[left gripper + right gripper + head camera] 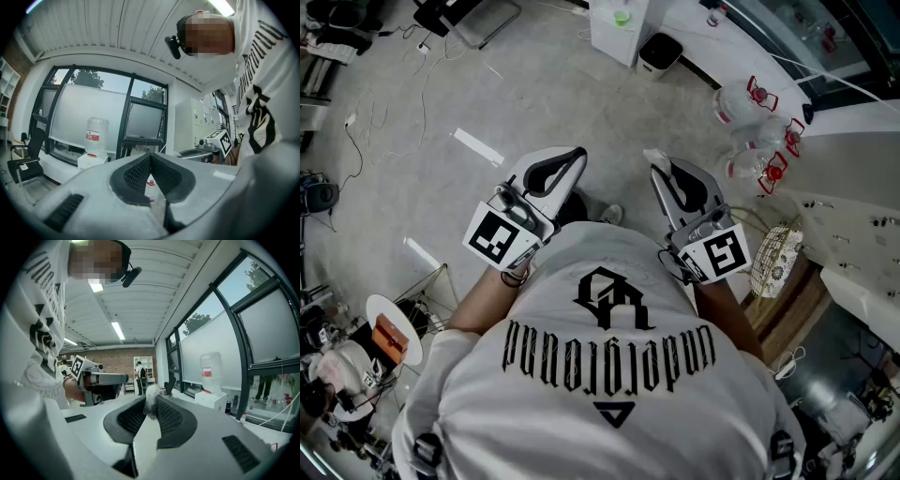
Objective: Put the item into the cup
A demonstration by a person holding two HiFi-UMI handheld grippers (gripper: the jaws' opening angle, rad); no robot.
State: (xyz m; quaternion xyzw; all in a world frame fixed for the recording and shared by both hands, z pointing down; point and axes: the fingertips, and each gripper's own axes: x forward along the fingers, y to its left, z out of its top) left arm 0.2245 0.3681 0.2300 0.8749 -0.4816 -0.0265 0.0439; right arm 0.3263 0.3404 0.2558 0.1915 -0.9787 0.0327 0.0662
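Observation:
Both grippers are held up in front of the person's chest, pointing away over the floor. My right gripper [151, 402] is shut on a small white fluffy item [150, 398] pinched at its tips; in the head view the item [656, 157] pokes out of the right gripper [662, 169]. My left gripper [150, 155] is shut, its ribbed pads meeting at the tips with nothing between them. From above, the left gripper [574, 157] sits level with the right one, a short gap apart. No cup shows in any view.
Several water jugs [742, 105] lie on the floor at the right, near a wire basket [776, 259]. A white cabinet [619, 28] and a bin [659, 52] stand ahead. A water dispenser [95, 143] and an office chair [27, 161] stand by the windows. A person [138, 377] stands far off.

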